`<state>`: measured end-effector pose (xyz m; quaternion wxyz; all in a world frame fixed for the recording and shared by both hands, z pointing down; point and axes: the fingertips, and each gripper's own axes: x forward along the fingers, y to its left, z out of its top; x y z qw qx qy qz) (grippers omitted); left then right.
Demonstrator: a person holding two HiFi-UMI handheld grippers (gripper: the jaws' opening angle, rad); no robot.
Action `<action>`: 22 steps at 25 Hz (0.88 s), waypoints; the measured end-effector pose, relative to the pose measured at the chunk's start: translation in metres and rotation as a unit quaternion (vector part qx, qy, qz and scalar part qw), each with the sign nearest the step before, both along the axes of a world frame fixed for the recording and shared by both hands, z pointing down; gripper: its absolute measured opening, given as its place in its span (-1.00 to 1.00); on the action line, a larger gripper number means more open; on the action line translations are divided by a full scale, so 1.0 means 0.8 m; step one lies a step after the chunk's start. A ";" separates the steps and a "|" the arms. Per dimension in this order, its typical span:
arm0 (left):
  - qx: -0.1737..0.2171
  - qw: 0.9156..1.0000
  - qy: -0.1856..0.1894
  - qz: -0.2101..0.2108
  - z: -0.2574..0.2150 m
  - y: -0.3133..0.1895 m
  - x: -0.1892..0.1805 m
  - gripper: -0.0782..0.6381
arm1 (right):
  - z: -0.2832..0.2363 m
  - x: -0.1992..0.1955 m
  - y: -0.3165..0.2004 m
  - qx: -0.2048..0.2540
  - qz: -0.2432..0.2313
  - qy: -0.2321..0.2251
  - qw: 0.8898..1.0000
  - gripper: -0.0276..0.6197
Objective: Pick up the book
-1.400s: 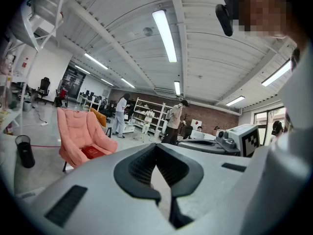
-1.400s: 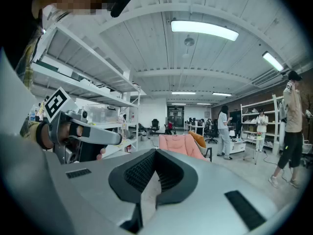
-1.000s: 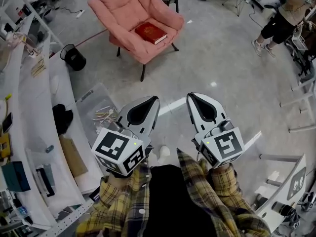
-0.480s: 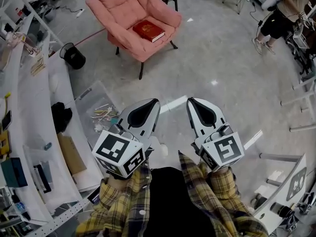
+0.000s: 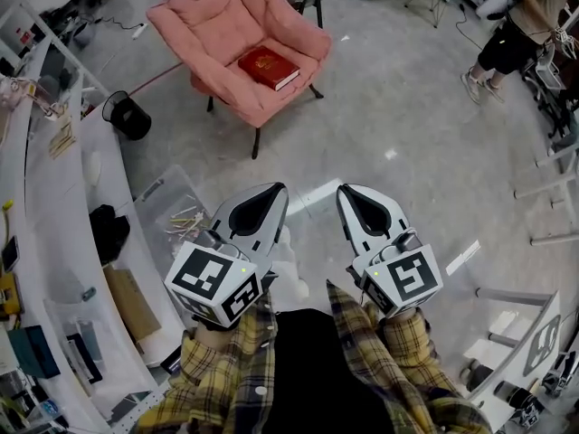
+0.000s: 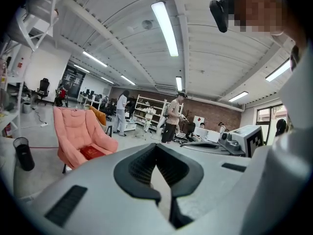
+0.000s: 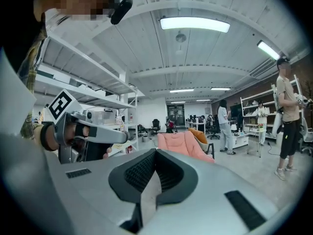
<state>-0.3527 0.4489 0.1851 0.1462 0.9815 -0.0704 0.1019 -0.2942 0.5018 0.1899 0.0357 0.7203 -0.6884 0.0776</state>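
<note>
A red book (image 5: 269, 67) lies flat on the seat of a pink armchair (image 5: 210, 27), far ahead on the floor in the head view. Both grippers are held side by side at waist height, well short of the chair. The left gripper (image 5: 272, 192) is shut and holds nothing, and so is the right gripper (image 5: 348, 193). In the left gripper view the book (image 6: 92, 152) shows small on the chair (image 6: 73, 129), left of the closed left gripper (image 6: 157, 148). The right gripper view shows the chair (image 7: 182, 144) beyond the closed right gripper (image 7: 155, 152); the book is hidden there.
A black bin (image 5: 127, 116) stands left of the chair. A long white bench (image 5: 56, 197) with clutter runs down the left side, with a clear box (image 5: 179, 208) of small items on the floor beside it. A person (image 5: 511, 30) stands at the far right. White equipment (image 5: 529, 337) sits at the lower right.
Both shut grippers have moved a little together with the person. The chair, book and bin have slid slightly down and left in the head view.
</note>
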 end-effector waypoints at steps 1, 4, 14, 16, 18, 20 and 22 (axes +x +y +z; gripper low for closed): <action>0.000 1.000 0.000 0.001 -0.001 -0.013 0.009 -0.77 | 0.000 0.008 -0.013 -0.004 0.000 0.000 1.000 -0.87; 0.002 1.000 0.002 0.005 -0.009 -0.055 0.037 -0.77 | -0.006 0.030 -0.059 -0.001 -0.007 0.002 1.000 -0.87; -0.003 1.000 -0.002 0.023 0.000 -0.190 0.103 -0.77 | 0.005 0.092 -0.200 -0.024 0.000 0.000 1.000 -0.87; -0.004 1.000 -0.007 0.025 0.005 -0.209 0.115 -0.77 | 0.003 0.105 -0.221 -0.017 0.002 -0.002 1.000 -0.87; -0.007 1.000 -0.012 0.024 0.009 -0.226 0.126 -0.77 | 0.003 0.118 -0.235 -0.016 0.005 -0.003 1.000 -0.87; -0.011 1.000 -0.016 0.025 0.014 -0.239 0.135 -0.77 | 0.008 0.129 -0.245 -0.022 0.009 -0.006 1.000 -0.87; -0.016 0.999 -0.022 0.024 0.023 -0.250 0.146 -0.77 | 0.015 0.143 -0.254 -0.028 0.012 -0.009 0.999 -0.87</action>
